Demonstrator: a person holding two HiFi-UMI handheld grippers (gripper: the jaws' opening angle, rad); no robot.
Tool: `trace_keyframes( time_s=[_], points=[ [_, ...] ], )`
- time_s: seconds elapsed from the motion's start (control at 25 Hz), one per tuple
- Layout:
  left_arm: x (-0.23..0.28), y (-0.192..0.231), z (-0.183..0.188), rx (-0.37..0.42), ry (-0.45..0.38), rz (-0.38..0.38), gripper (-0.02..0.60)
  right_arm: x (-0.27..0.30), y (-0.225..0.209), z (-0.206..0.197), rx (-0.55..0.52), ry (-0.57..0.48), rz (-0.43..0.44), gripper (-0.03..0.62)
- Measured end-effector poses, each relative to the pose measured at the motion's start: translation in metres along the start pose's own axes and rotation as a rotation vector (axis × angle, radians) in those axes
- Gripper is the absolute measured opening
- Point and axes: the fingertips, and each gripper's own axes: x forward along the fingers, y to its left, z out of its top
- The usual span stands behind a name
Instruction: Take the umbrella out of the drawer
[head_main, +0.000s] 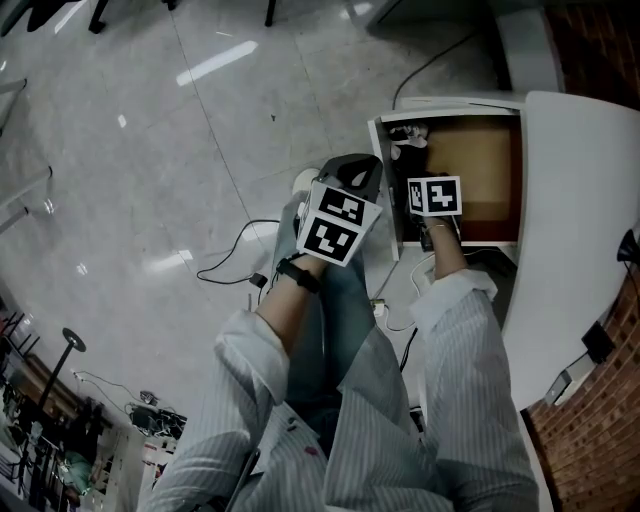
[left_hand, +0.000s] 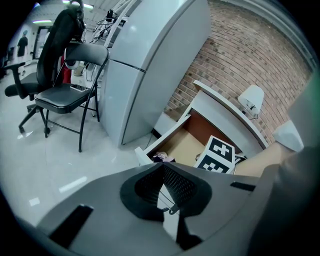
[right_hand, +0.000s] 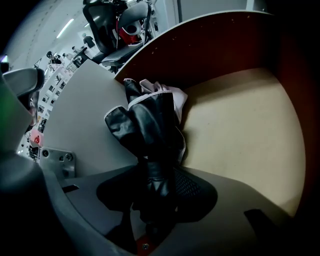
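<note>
I look down at the open drawer (head_main: 485, 160). It sticks out from under the white surface (head_main: 570, 230). The bottom of the drawer is light brown wood.

My right hand-held gripper (right_hand: 155, 195) points straight down into the drawer. It is grasping the umbrella (right_hand: 150, 125). The umbrella is black, shiny and folded up. Its thin end sits between the two jaws, and the jaws press on it from both sides. The thick end of the umbrella lies in the corner of the drawer, against the white side wall. Something pale pink (right_hand: 170, 94) peeks out just behind it. I cannot tell if that is part of the umbrella.

My left hand-held gripper (left_hand: 162, 172) is clenched, with its tips together and nothing in it. It hangs outside the drawer, just beside the drawer's front, over the shiny grey floor (head_main: 150, 150). It points down at a slant.

Farther off I see a black folding chair (left_hand: 70, 95), a tall white cabinet (left_hand: 150, 55) and a brick wall (left_hand: 240, 60).
</note>
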Motion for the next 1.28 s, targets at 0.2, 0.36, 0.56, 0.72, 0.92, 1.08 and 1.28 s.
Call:
trace_keyframes(
  time_s=[0.2,0.36,0.56,0.72,0.92,1.08,1.28],
  points=[
    [-0.005,-0.002,0.006,0.006,-0.010,0.000,0.009,-0.008,0.003,-0.001,0.009,0.007,-0.012,0.213],
    [-0.011,-0.004,0.013,0.000,-0.023,0.007,0.009,-0.018,0.009,0.001,0.031,-0.002,-0.007,0.212],
    [-0.018,-0.009,0.020,-0.026,-0.035,0.014,0.009,-0.036,0.013,0.004,0.047,-0.007,-0.012,0.207],
    [-0.025,-0.016,0.029,-0.031,-0.045,0.011,0.009,-0.054,0.018,0.005,0.057,-0.016,-0.017,0.206],
    [-0.033,-0.025,0.043,-0.033,-0.053,0.015,0.009,-0.080,0.026,0.009,0.084,-0.057,-0.012,0.206],
    [-0.040,-0.037,0.058,-0.022,-0.053,0.013,0.009,-0.107,0.030,0.010,0.108,-0.090,-0.010,0.204],
    [-0.054,-0.044,0.066,-0.031,-0.033,0.023,0.009,-0.138,0.045,0.014,0.155,-0.151,0.016,0.201]
  ],
)
